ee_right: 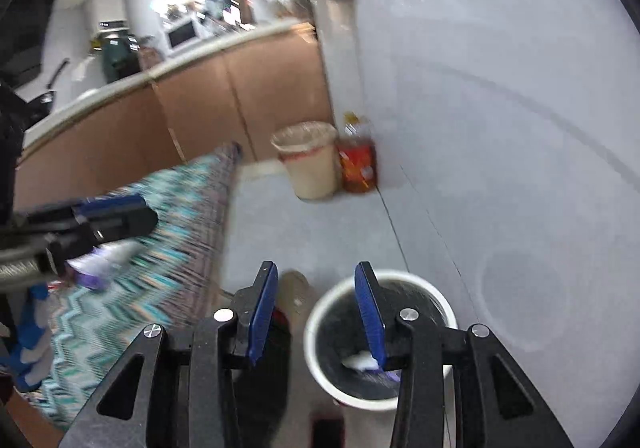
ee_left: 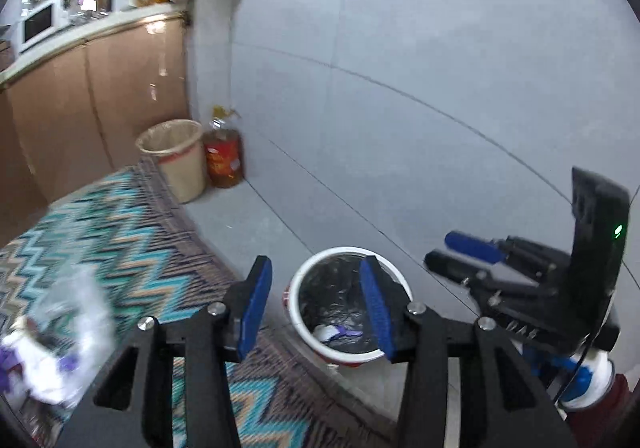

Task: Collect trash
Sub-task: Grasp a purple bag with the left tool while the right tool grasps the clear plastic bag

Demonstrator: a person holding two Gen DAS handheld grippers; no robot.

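In the left wrist view, the left gripper [ee_left: 316, 304] has its jaws spread wide with nothing between them, held above a white trash bin [ee_left: 298, 312] lined with a black bag. White and purple scraps [ee_left: 338, 332] lie at the bottom of that bin. The bin stands on the grey floor [ee_left: 400, 127] just beside the edge of a zigzag rug [ee_left: 132, 232]. On the rug at far left lies a blurred clear plastic bag of litter [ee_left: 60, 332]. The right gripper [ee_left: 468, 256] shows at right. In the right wrist view, the right gripper [ee_right: 316, 308] also has its jaws wide apart and empty, over the same trash bin [ee_right: 320, 324]. A beige bin [ee_right: 308, 159] and a red-labelled bottle [ee_right: 358, 163] stand together by the far wall.
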